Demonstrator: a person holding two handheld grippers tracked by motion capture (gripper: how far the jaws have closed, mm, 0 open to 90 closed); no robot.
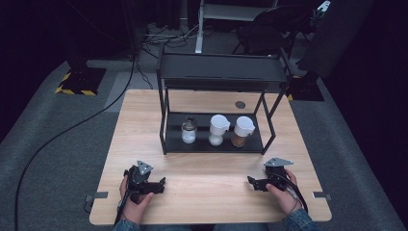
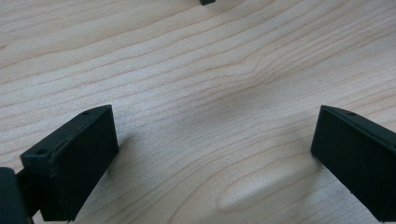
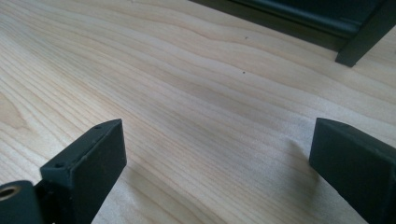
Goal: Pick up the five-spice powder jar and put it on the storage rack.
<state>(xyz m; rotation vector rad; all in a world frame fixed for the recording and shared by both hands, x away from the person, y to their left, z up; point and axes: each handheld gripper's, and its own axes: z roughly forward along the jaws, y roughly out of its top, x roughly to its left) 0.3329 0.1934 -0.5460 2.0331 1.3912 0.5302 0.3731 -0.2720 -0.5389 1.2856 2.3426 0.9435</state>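
On the wooden table (image 1: 202,192) stands a black two-tier rack (image 1: 219,72). Its lower shelf holds a clear jar with white contents (image 1: 188,131), a white-lidded jar with white contents (image 1: 217,129) and a white-lidded jar with brown contents (image 1: 242,131). My left gripper (image 1: 162,183) rests low at the front left, pointing right, open (image 2: 212,140) with bare wood between its jaws. My right gripper (image 1: 250,182) rests at the front right, pointing left, open (image 3: 217,149) over bare wood, with the rack's foot (image 3: 362,42) ahead of it.
A dark round grommet (image 1: 240,104) sits in the table behind the rack. Black cables (image 1: 67,130) trail over the grey floor at the left. Metal brackets (image 1: 96,196) stick out at the table's front corners. A black-and-yellow base (image 1: 79,79) stands on the floor far left.
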